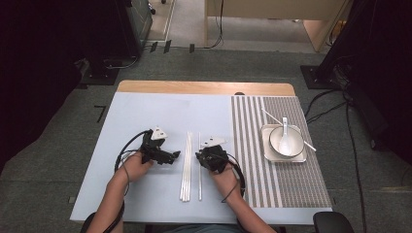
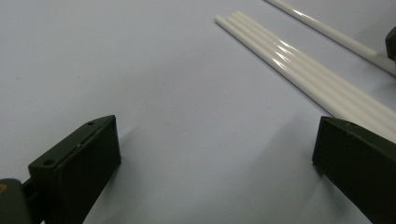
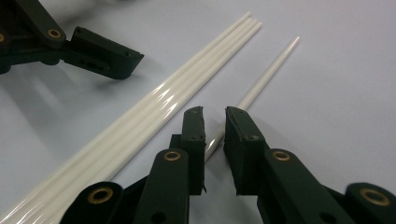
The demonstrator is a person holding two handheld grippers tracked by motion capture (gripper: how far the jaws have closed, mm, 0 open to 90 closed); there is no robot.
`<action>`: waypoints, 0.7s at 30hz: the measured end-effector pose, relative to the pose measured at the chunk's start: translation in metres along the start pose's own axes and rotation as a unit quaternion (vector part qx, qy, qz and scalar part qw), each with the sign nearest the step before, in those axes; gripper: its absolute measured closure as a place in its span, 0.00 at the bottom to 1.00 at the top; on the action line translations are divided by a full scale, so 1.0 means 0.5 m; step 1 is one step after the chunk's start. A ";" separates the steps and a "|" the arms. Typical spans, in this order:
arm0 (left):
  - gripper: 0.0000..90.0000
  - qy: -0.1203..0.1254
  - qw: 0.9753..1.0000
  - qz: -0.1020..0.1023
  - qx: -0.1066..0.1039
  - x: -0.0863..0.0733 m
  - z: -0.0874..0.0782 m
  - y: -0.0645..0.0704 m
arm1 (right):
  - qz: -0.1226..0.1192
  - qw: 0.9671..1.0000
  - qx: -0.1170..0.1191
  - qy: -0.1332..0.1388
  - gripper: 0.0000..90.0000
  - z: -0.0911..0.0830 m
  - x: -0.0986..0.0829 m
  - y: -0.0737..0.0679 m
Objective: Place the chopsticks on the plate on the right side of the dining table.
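**Right gripper closes in on the lone chopstick**

On the pale blue mat (image 1: 145, 111), a single white chopstick (image 3: 261, 84) lies apart from a bundle of three chopsticks (image 3: 154, 105) that touch one another side by side. The right gripper (image 3: 214, 122) has its jaws nearly closed astride the single stick, a narrow gap on either side; whether the pads actually pinch it I cannot tell. It straddles the stick low, probably so the thin, slippery rod cannot roll away.

The left gripper (image 2: 215, 154) hovers over bare mat with jaws spread wide, the bundle running off toward its 1 o'clock, likely waiting its turn.

At 3 o'clock from the hands, a white bowl (image 1: 279, 138) with a spoon (image 1: 284, 138) sits on a square tray (image 1: 266, 154) on the striped placemat (image 1: 248, 160).
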State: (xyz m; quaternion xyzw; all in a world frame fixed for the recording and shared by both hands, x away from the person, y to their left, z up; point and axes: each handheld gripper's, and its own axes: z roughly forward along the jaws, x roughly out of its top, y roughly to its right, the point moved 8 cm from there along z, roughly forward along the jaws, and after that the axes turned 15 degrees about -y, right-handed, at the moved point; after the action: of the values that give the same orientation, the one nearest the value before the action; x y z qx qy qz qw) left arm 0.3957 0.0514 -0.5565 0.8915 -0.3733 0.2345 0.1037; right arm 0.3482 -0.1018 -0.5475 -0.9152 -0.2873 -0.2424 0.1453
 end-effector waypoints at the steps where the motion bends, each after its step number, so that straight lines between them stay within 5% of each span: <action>1: 0.01 0.000 1.000 0.000 0.000 0.000 0.000 0.000 | 0.002 1.000 -0.001 0.000 0.89 -0.002 0.000 0.003; 21: 0.01 0.000 1.000 0.000 0.000 0.000 0.000 0.000 | 0.024 0.999 -0.023 -0.003 0.95 -0.020 -0.014 0.080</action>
State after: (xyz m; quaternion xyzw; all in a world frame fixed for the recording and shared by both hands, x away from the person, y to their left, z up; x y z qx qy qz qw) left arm 0.3957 0.0514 -0.5564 0.8917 -0.3730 0.2345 0.1041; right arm 0.3634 -0.1407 -0.5481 -0.9257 -0.2600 -0.2427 0.1291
